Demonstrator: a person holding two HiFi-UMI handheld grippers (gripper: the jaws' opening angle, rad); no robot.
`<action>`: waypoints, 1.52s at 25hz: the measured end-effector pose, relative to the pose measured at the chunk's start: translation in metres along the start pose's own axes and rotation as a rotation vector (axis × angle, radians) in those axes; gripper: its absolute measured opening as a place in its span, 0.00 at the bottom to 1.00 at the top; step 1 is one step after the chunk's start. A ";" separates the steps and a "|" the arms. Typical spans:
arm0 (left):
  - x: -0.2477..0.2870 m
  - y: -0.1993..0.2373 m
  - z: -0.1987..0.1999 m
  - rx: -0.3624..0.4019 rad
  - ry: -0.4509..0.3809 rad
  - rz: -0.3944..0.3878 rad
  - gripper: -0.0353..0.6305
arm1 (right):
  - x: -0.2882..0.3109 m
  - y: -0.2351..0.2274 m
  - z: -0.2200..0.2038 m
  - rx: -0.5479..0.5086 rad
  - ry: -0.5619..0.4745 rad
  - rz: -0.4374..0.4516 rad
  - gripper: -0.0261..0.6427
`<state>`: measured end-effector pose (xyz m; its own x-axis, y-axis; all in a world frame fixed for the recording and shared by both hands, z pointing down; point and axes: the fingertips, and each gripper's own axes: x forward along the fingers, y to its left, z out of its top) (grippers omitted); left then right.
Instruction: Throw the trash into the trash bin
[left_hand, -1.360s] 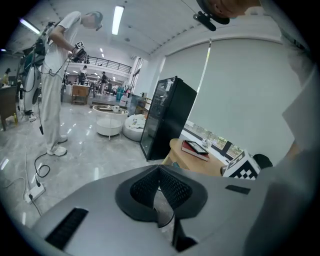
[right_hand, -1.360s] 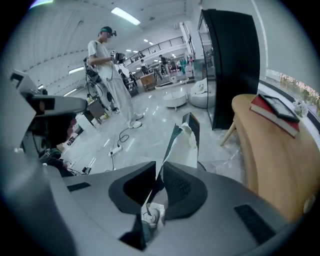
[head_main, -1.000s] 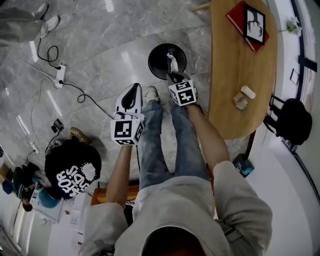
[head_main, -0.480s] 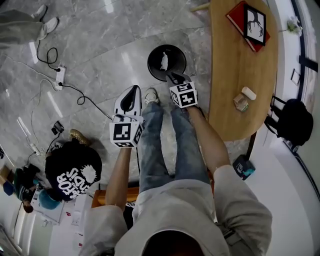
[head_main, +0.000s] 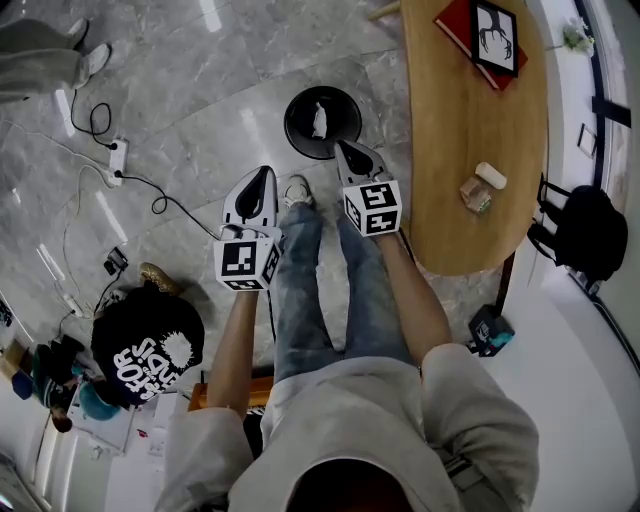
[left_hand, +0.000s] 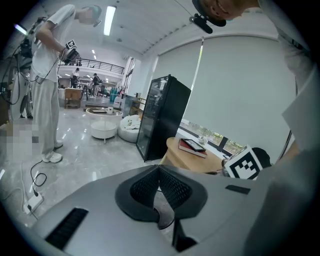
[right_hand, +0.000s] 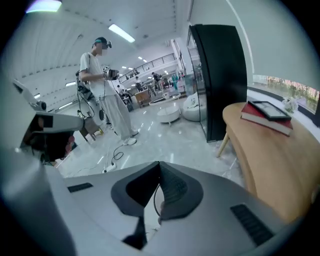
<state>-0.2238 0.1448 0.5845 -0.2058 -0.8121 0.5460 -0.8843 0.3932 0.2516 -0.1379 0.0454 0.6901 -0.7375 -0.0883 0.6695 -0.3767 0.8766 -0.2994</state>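
Seeing white trash (head_main: 320, 120) inside the trash bin (head_main: 296, 135), reopen the right gripper (head_main: 347, 150), jaws just closed empty, for likely scraps (head_main: 478, 194) on the table (head_main: 450, 100) at right; left gripper (head_main: 263, 176) jaws meet, empty.

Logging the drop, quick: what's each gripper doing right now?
Left gripper: closed, empty.
Right gripper: just closed, nothing between its jaws.

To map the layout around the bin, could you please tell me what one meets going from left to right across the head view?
White power strip → left gripper → round black trash bin → oval wooden table → black backpack.
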 end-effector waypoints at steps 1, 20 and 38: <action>0.001 -0.002 0.000 0.004 0.000 -0.005 0.08 | -0.009 0.000 0.006 -0.001 -0.028 -0.009 0.08; 0.046 -0.123 0.004 0.120 0.040 -0.217 0.08 | -0.157 -0.081 0.023 0.067 -0.227 -0.217 0.08; 0.095 -0.315 -0.028 0.312 0.151 -0.554 0.08 | -0.299 -0.211 -0.107 0.341 -0.212 -0.561 0.08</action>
<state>0.0469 -0.0447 0.5793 0.3569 -0.7798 0.5143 -0.9272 -0.2285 0.2969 0.2225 -0.0624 0.6260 -0.4600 -0.6065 0.6485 -0.8632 0.4766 -0.1665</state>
